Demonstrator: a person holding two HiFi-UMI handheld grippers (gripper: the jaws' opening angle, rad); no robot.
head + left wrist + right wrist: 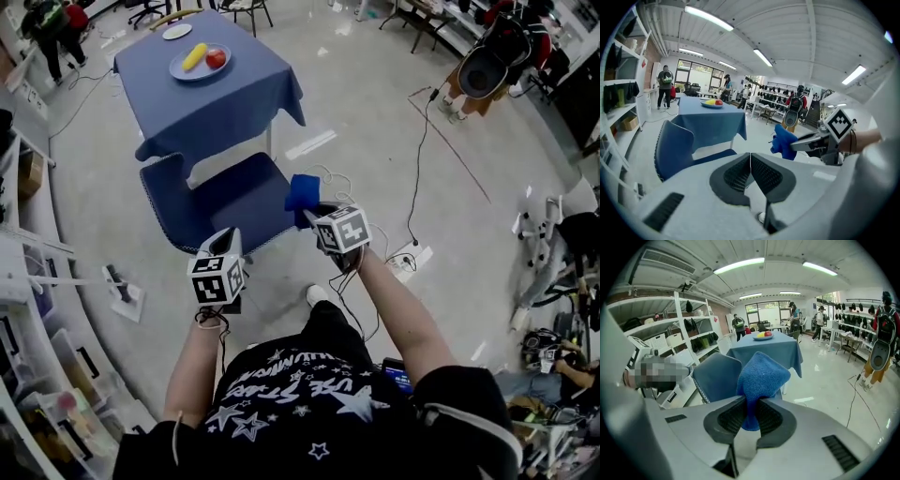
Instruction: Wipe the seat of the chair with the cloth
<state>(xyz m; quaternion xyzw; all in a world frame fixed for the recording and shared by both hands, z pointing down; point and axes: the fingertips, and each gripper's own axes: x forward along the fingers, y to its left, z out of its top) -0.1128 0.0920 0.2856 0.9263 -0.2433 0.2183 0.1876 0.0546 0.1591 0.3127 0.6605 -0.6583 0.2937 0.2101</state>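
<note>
Left gripper (pixel 750 164): jaws pressed together, nothing in them.
Right gripper (pixel 749 412): clamped on the cloth.
Cloth (pixel 761 376): bright blue, fuzzy terry, bunched into a puffy lump poking out of the jaws, right at the seat's front edge.
Chair (pixel 225 199): dark blue, smooth moulded shell, curved back.
Desk (pixel 244 103): just behind the chair, draped in blue fabric.
Plate (pixel 180 70): round, holding a yellow fruit (pixel 194 56) and a red one (pixel 217 59).

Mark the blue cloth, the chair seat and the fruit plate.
blue cloth (pixel 761 376), right gripper view, middle of the bunched fold above the jaws.
chair seat (pixel 239 199), head view, centre of the seat pad.
fruit plate (pixel 199 74), head view, bare near part of the plate.
</note>
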